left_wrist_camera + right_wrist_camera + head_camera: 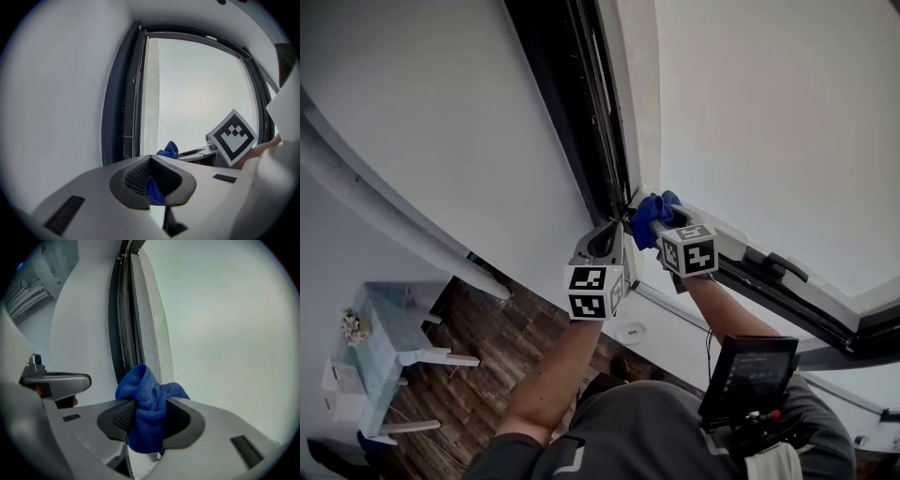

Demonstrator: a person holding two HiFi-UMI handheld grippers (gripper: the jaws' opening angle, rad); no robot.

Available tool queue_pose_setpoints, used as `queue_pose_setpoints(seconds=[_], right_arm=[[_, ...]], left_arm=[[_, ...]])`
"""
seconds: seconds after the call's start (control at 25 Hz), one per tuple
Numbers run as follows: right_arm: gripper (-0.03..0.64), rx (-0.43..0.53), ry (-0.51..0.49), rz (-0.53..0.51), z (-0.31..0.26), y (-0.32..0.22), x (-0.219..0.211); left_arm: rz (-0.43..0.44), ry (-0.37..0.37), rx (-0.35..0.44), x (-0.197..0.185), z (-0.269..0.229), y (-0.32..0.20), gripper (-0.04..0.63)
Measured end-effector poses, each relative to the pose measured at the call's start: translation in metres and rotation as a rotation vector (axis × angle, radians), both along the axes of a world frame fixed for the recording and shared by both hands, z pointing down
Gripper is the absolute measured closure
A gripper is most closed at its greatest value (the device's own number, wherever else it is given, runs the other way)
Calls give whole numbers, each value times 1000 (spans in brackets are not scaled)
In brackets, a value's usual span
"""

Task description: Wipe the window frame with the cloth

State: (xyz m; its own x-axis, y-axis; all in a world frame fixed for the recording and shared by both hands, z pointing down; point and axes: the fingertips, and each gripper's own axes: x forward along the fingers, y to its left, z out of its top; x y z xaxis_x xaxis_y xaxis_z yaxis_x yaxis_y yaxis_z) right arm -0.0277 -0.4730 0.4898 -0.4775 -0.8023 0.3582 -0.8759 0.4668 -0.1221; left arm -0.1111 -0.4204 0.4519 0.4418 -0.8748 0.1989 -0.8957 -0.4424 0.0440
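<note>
The dark window frame (581, 103) runs from the top down to a corner, where the blue cloth (649, 225) sits bunched against it. My right gripper (661, 220) is shut on the cloth (147, 390), which bulges out above its jaws and hangs below them, right beside the frame's channel (123, 324). My left gripper (617, 232) is close on the cloth's left, its jaws together at the tips (150, 159) with a thin blue sliver of cloth showing between the pads. More of the cloth (168, 149) shows just past them, beside the frame (123, 93).
The lower sash (797, 295) with a dark handle (783, 267) runs off to the right. Far below are a pale table with flowers (380, 342) and a wooden floor (487, 347). A dark device (750, 370) hangs at the person's waist.
</note>
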Motion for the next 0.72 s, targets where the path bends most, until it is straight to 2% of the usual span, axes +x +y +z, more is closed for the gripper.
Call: queue_pose_setpoints(seconds=[0.28,0.44,0.6,0.72], right_arm=[[463,-22,40,5,22,-31,-16],[463,-20,50,15,27,-45,-27],[463,28,38,-11,10,-47,-37],[463,39,34,10,-8,-50,-37]], left_arm=[[-1,-32,-12,-12,11,-25,588],[36,-41,17,-19,-2,-37,588],[24,-6,21,-25,-21,-45,588],[17,6,25,-28,-29,-48,588]])
